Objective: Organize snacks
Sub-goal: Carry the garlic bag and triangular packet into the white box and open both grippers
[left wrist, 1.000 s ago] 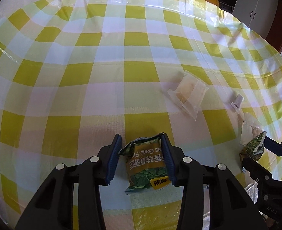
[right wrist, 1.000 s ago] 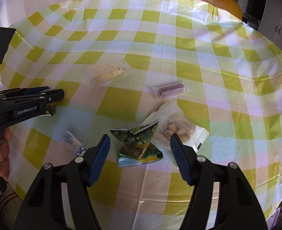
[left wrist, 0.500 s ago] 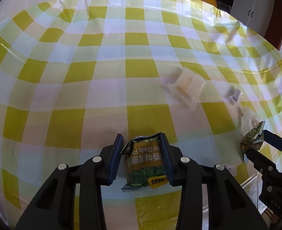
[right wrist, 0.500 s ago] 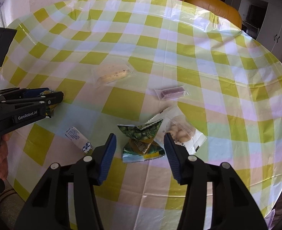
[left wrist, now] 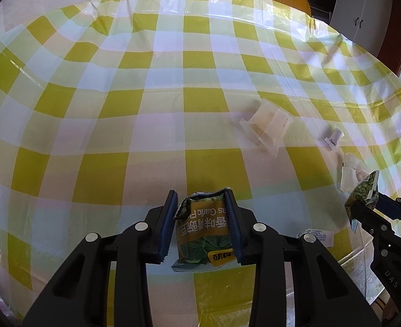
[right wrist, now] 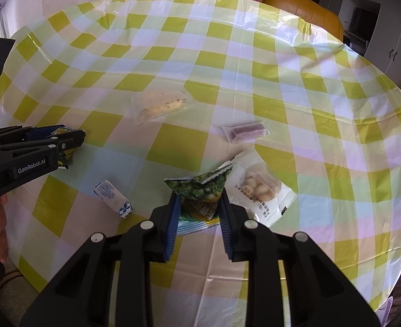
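**Both jaws are closing on green pea packets lying straight ahead of them**

The left gripper (left wrist: 202, 226) is straddling a green garlic-pea packet (left wrist: 204, 234) that is lying flat on the checked worktop (left wrist: 156, 100). The packet is sitting directly between the blue pads, its long axis running along the fingers, torn top pointing away from the camera. The jaws are closing; the right-hand pad is already touching the packet's edge, while the left-hand pad is showing a sliver of gap, so the squeeze looks not quite complete.

The right gripper (right wrist: 199, 214) is doing the same with a second, crumpled green packet (right wrist: 200, 190), which is standing up in a rough pyramid between its pads. These jaws are closing as well, and both pads are pressing against the packet's lower flanks. The wide top of the packet is sticking out beyond the fingertips, and its far corner is overlapping a white pouch of round snacks (right wrist: 260, 186).

Each packet is lying nearest its own gripper, so neither hand needs to reach across. A small blue-and-white candy (right wrist: 113, 199) is resting between the two grippers, and a clear-wrapped bar (right wrist: 162, 105) and a purple sweet (right wrist: 247, 130) are lying farther off.
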`<action>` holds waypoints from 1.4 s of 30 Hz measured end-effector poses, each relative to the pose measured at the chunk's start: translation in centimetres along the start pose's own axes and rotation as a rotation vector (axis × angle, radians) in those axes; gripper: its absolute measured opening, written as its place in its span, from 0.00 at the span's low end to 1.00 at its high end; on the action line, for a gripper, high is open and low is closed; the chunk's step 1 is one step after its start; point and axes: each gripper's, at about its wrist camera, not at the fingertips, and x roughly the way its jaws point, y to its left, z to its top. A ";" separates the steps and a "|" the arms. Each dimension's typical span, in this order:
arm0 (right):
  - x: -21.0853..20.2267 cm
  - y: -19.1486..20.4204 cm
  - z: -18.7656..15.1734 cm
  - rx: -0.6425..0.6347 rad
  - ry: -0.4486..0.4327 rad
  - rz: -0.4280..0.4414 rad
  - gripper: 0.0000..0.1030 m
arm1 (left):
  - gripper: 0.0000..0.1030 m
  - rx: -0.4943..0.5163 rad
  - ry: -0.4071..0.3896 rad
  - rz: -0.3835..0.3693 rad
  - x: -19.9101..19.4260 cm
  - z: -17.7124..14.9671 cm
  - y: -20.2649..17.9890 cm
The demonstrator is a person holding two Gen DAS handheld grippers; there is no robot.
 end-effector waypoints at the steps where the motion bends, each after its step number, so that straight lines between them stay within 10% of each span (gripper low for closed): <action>1: -0.2 -0.1 -0.1 0.005 -0.002 -0.001 0.27 | 0.33 -0.001 -0.005 0.002 -0.2 0.0 0.0; 20: -6.2 -5.0 -3.2 0.145 -0.022 -0.077 0.27 | 0.33 0.116 -0.087 -0.157 -6.1 -0.7 -8.2; 42: -11.3 -16.8 -14.0 0.373 0.082 -0.229 0.27 | 0.33 0.443 0.022 -0.432 -9.6 -7.3 -25.4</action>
